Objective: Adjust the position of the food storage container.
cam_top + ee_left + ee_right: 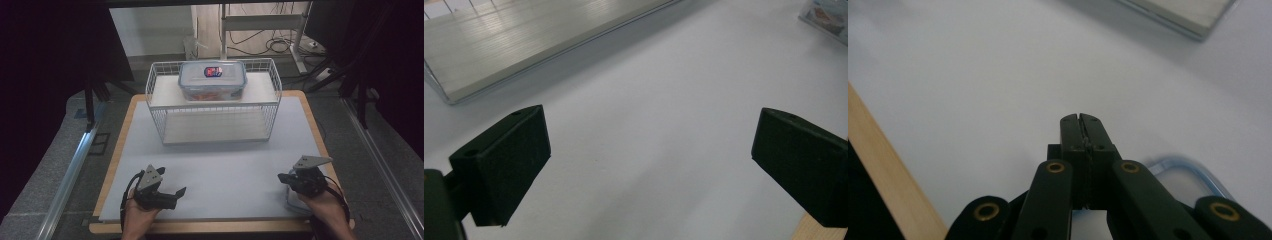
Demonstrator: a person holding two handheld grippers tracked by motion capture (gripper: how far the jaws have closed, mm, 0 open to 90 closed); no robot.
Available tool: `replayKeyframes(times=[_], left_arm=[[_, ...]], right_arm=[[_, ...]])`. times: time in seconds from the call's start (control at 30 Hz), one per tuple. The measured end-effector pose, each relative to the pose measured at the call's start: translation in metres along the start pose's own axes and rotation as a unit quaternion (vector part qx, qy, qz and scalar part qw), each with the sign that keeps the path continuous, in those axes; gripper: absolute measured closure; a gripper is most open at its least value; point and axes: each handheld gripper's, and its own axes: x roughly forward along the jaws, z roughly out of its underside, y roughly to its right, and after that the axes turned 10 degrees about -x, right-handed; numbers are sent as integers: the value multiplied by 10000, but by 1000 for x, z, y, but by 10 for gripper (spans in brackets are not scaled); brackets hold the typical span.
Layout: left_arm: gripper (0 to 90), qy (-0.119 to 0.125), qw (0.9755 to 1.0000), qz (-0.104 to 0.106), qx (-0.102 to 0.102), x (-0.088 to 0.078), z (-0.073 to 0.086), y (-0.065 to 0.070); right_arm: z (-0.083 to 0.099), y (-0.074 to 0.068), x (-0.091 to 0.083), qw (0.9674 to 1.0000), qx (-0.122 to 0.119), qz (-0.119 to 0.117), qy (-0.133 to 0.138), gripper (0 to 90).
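Open mat — wire basket behind

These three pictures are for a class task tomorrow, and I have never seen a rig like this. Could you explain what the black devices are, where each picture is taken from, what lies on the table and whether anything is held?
A person sits at a table with a hand-held black two-jaw tool in each hand. The high view looks down from above: the left tool is at the left, the right tool at the right. The other two pictures come from a camera riding on each tool, looking along its jaws. On the pale grey table top stands a white wire basket with a shelf, and on that shelf a clear plastic lidded box. A second clear container with a blue rim lies under the right hand. The left jaws stand wide open, the right ones are shut; neither holds anything.
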Motion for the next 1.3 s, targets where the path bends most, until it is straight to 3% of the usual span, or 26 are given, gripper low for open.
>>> replayKeyframes(times=[0.27, 0.6, 0.9, 1.07, 1.3], left_arm=[[25, -60, 10000, 22, 35, 4, 0, 2], [26, -44, 10000, -17, 10, 2, 0, 0], [26, -47, 10000, -60, 0, 2, 0, -1], [27, -85, 10000, -46, 3, 3, 1, 0], [28, -117, 9999, -7, -24, 4, 1, -1]], right_arm=[[35, 18, -39, 9984, 471, 328, -22, 894], [65, 27, -64, 9941, 748, 728, -293, 892], [90, 26, -61, 9914, 965, 700, -540, 893], [85, 23, -58, 9919, 932, 657, -561, 892], [74, 15, -35, 9944, 810, 319, -600, 891]])
